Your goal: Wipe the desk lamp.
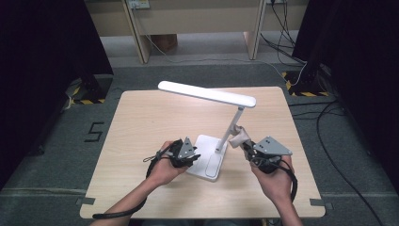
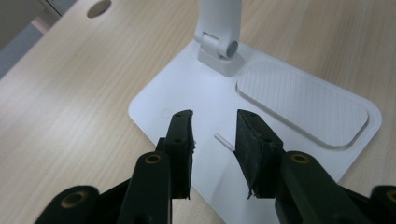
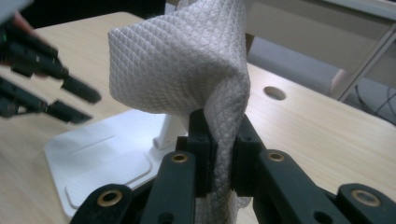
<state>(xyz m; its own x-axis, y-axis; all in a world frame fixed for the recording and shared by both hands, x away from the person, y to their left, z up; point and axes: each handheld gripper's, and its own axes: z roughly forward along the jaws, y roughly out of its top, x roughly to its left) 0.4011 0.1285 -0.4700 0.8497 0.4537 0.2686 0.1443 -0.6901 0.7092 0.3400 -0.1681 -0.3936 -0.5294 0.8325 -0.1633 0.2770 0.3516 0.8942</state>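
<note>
A white desk lamp stands on the wooden table, with a flat base (image 1: 210, 165), a slanted stem (image 1: 231, 128) and a long bar head (image 1: 207, 93). My left gripper (image 1: 190, 157) is at the base's left edge. In the left gripper view its jaws (image 2: 215, 123) stand open just above the base (image 2: 299, 100), with nothing between them. My right gripper (image 1: 250, 147) is to the right of the stem, shut on a pale grey waffle-textured cloth (image 1: 240, 137). In the right gripper view the cloth (image 3: 182, 60) bunches up above the jaws (image 3: 224, 135), in front of the lamp base (image 3: 93, 158).
The table (image 1: 141, 117) has bare wood to the left and behind the lamp, and a round hole (image 3: 274, 93) near a corner. Cables (image 1: 329, 155) lie on the grey floor at right. Wooden furniture legs (image 1: 141, 37) stand beyond the table.
</note>
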